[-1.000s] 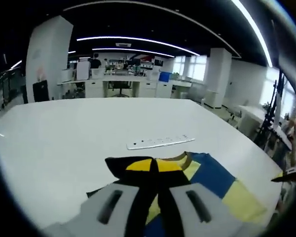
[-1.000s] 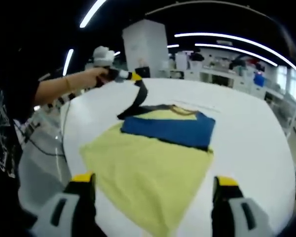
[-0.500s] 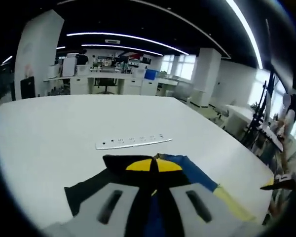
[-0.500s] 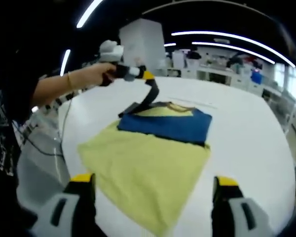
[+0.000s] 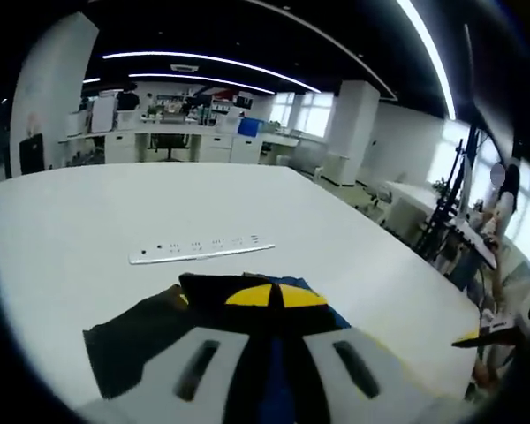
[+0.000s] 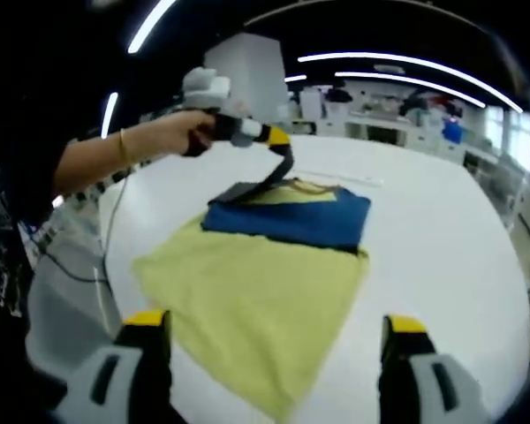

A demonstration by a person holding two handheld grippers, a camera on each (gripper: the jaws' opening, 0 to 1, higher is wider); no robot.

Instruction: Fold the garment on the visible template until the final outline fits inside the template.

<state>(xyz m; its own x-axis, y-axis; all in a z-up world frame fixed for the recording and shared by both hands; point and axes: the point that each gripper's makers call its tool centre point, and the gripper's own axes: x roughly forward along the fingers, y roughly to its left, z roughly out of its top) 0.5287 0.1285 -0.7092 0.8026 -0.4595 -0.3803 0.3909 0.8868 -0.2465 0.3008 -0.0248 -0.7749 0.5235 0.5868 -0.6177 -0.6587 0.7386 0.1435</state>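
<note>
Since a second ago the left tongs (image 6: 278, 140) carry the black sleeve (image 6: 278, 172) further across, toward the garment (image 6: 265, 265) middle, jaws clamped on it. On the white surface (image 6: 442, 230) the garment lies ahead of the wide, empty right tongs (image 6: 274, 340), its long axis running away from them; the left tongs are nearer the fold

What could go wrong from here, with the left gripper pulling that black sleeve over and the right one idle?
1. The left gripper is shut on the black sleeve and lifts it above the shirt; if the thin strip slips out, the fold lands crooked.
2. The right gripper hangs open above the yellow part, pinning nothing, so the pull may drag or wrinkle the whole shirt across the white table.
3. The sleeve may come down on the blue band bunched.
</note>
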